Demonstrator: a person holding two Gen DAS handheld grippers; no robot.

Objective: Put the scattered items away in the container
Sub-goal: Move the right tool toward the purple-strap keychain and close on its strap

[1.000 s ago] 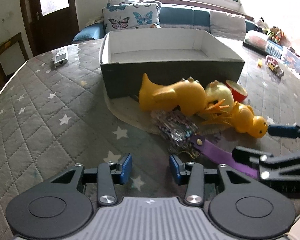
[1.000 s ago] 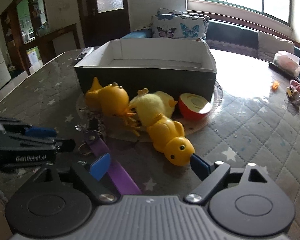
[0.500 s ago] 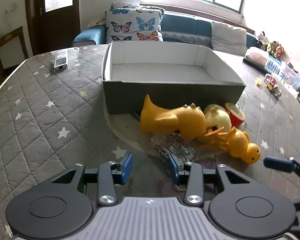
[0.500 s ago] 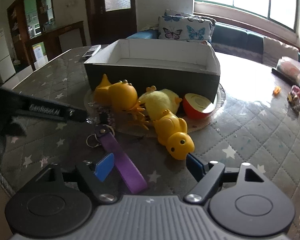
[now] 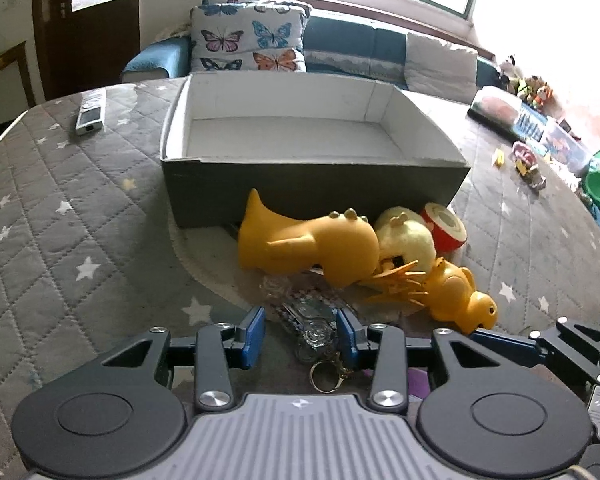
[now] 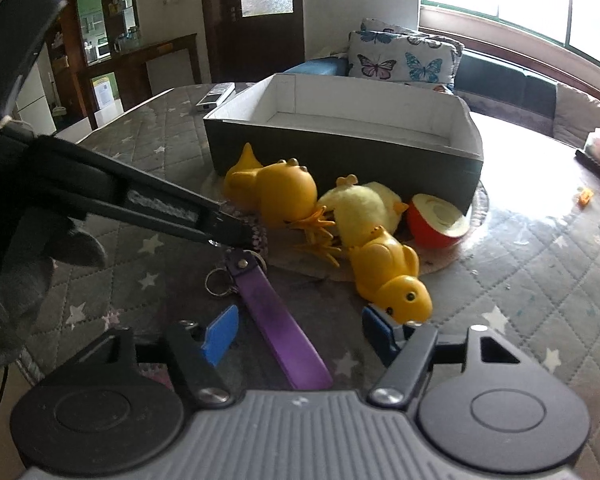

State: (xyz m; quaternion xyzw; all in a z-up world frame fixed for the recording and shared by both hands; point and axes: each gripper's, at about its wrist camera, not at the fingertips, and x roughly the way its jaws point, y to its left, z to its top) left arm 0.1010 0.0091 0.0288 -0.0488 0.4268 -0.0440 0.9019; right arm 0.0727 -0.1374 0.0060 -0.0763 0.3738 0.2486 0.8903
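A living room with a sofa and butterfly cushions lies behind a quilted grey surface (image 5: 80, 240) with stars; the container (image 5: 312, 160), a dark box with white inside, stands on it and is empty. No item is inside yet, so I judge this the first pick.

The left gripper (image 5: 300, 334) points down at a clear keychain charm (image 5: 312, 326) — its jaws are spread, the charm between them but not pinched. Next it must lower and close.

Further right lie the big yellow duck (image 5: 312, 246), the plush chick (image 5: 406, 236), the small duck (image 6: 392, 276) and the half apple (image 6: 436, 220), all just before the box.

The right gripper (image 6: 300, 332) is closing its jaws around the purple strap (image 6: 280, 320) — not yet touching it.
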